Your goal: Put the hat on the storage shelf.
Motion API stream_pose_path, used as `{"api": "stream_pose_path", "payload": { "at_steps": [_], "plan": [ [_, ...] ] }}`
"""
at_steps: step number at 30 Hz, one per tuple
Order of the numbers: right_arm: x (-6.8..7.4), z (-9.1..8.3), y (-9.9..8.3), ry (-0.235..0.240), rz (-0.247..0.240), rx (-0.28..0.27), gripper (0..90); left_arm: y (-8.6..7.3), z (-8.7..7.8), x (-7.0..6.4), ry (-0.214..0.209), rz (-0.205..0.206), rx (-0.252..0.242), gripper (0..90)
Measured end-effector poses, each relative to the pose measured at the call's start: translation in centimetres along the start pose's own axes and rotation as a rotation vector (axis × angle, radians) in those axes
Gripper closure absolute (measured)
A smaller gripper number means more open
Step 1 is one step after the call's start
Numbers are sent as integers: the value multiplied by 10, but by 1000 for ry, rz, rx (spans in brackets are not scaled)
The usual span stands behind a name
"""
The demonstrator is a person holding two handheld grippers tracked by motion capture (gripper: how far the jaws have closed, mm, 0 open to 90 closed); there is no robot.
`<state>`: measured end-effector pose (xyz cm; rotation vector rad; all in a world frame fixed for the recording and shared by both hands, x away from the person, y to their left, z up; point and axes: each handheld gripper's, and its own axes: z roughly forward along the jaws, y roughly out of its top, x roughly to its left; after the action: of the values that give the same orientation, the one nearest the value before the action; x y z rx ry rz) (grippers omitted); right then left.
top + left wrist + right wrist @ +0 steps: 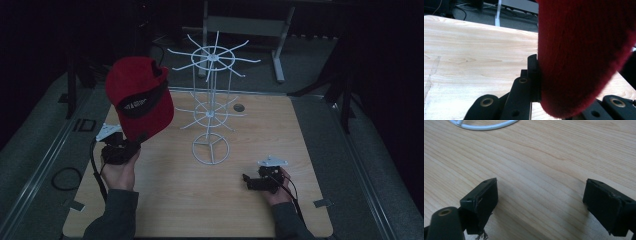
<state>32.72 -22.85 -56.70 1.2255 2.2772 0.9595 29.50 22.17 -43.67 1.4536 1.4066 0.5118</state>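
- Wooden table [175, 210] lies in front of you, pale and lit, with dark floor around it.
- Your left gripper [131, 145] sits at the table's left edge, raised above it, and its jaws are clamped on the brim of a red cap [140, 95].
- The cap stands upright above that gripper, brim down, crown up, with a dark band carrying small lettering across its front; the lettering is too small to read.
- In the left gripper view, the red cap [584, 57] rises between the two black jaws, its fuzzy fabric pressed against the jaw you can see, with the table's wood grain behind it.
- A white wire rack [212, 105] stands upright near the middle of the table, just to the right of the cap, without touching it.
- The rack has a round base ring, a thin pole and two tiers of spoke-like arms; every arm is bare.
- Your right gripper [246, 177] rests low at the table's right front, well apart from the rack.
- In the right gripper view, the right gripper [540, 197] has its jaws spread wide with bare wood between them, and the rack's base ring [484, 125] curves across the top edge.
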Motion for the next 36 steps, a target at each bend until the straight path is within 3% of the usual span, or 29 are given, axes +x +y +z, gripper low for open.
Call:
{"api": "stream_pose_path", "payload": {
  "at_steps": [36],
  "plan": [
    [0,0,0,0,0,1,125,31,-6,-10,-28,27,-31,854]
  ]
}}
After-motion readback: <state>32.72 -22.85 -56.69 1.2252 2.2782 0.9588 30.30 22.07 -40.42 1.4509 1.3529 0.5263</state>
